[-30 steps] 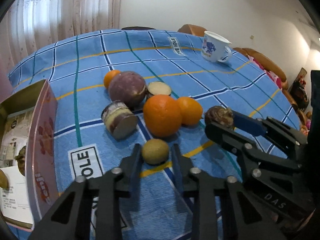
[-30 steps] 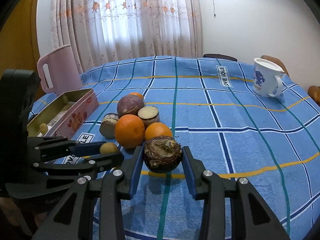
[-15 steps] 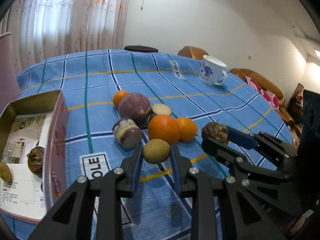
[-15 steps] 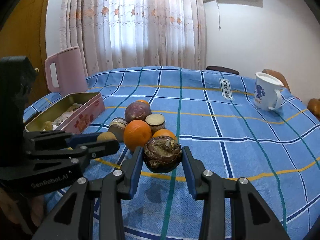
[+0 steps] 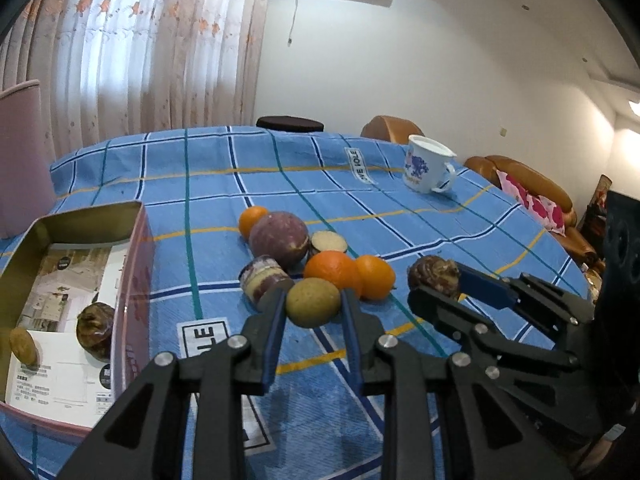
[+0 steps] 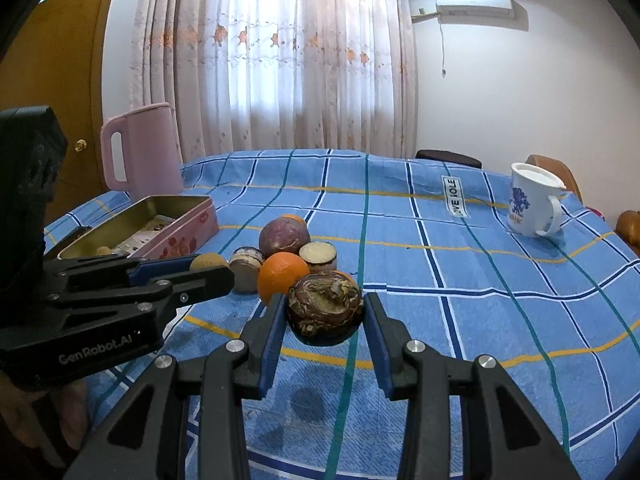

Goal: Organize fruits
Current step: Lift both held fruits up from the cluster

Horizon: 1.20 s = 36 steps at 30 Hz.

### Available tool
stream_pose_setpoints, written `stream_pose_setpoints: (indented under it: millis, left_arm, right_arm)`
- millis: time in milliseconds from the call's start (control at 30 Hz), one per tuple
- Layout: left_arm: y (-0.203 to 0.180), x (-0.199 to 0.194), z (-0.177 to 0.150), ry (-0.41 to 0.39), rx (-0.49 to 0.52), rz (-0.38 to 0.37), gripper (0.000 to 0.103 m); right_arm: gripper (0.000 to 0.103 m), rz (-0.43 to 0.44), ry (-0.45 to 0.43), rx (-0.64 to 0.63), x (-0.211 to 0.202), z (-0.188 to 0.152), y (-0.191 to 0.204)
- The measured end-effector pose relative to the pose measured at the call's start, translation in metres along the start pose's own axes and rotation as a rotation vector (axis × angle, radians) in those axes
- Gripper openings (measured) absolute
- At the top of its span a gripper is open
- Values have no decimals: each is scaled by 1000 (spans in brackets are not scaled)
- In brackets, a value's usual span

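A small yellow-green fruit (image 5: 313, 302) is gripped between the fingers of the left gripper (image 5: 313, 308), at the centre of the left wrist view and lifted clear of the cloth. A dark brown mottled fruit (image 6: 325, 307) is clamped in the same way by the right gripper (image 6: 325, 316), low in the middle of the right wrist view, with its shadow cast on the cloth beneath. Both carried fruits are judged to be on their way to the pink tin (image 5: 132, 272) at the left edge of the left wrist view.

Inside that tin, two pieces are already seen lying on the printed paper: a dark brown fruit (image 5: 95, 330) near the right wall and a small tan piece (image 5: 24, 345) at the lower left. That part of the sorting is taken as done.

Left on the blue checked tablecloth (image 5: 400, 216), in the middle of the frame, is a tight cluster: a large orange (image 5: 333, 270) touching a smaller orange (image 5: 375, 277), a big purple round fruit (image 5: 279, 237), a third small orange (image 5: 253, 219) behind it, and two cut purple-skinned pieces (image 5: 264, 282) (image 5: 328, 242). Roughly a third of the task is judged complete once the two held fruits are delivered.

A white mug (image 5: 424, 169) stands well apart at the upper right, and a pink jug (image 6: 138, 150) is seen behind the tin in the right wrist view.
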State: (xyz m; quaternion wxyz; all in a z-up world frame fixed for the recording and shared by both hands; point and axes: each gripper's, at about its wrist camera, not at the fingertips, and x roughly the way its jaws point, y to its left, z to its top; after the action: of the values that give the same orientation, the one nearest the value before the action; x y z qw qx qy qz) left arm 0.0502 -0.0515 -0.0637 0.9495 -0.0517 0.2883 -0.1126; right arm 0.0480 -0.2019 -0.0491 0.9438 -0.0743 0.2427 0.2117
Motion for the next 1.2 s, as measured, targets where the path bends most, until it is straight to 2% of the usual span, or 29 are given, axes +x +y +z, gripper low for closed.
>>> stream_pose_setpoints:
  millis: [967,1200]
  left_arm:
    - [-15,-24,-5,-143,56,69,29]
    - [-17,-26,-6,-157,66,76,29]
  right_arm:
    - [41,11,-111,-29,-18,-3,6]
    - [41,18,-134,-37,-21,-3,7]
